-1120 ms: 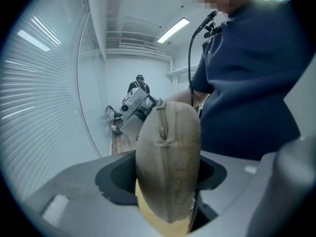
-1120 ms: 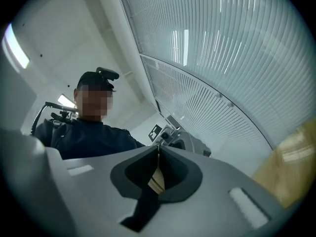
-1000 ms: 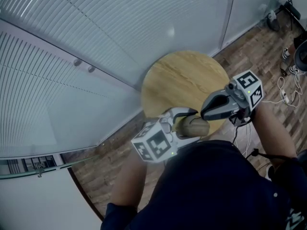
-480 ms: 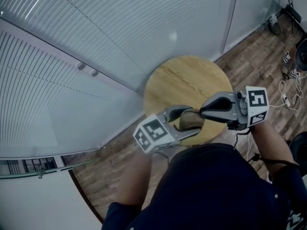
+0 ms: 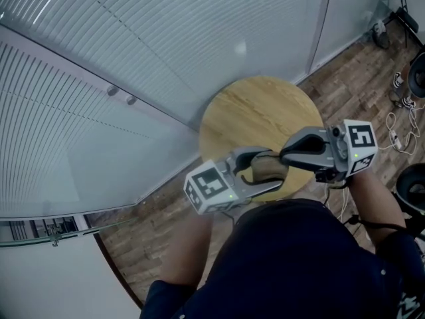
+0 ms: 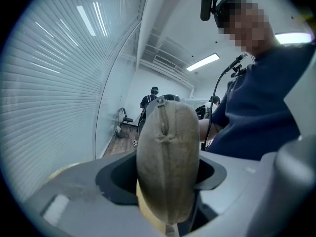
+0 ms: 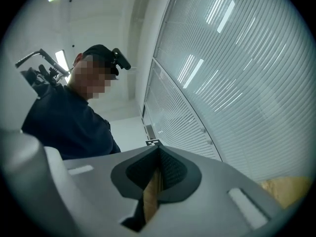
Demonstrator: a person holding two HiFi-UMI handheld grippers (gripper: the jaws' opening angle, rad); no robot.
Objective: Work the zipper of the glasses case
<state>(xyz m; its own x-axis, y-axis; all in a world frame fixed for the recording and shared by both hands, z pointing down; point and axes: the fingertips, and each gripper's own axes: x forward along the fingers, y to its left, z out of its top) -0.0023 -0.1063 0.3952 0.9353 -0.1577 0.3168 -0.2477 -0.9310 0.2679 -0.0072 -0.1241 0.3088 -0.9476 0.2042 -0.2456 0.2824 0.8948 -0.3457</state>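
Over the table's (image 5: 255, 108) near rim, off the surface: case (image 5: 271, 167) clamped in my left tongs (image 5: 260, 173), zip seam (image 6: 164, 125) end-on to that camera and closed there, contents unseen. Right tongs (image 5: 284, 157) pinched tight on a thin tan strip (image 7: 150, 196) at the case's end. Glass wall (image 5: 133, 58) beyond the table, my torso (image 5: 299, 258) just behind.

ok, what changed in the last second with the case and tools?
Both tools rolled together, turning the glasses case with them; their marker cubes sit at a different tilt now, the right one further right in the head view. Nothing taken or released: the left tool stays clamped on the case, the right tool stays pinched on a thin tan edge of it.
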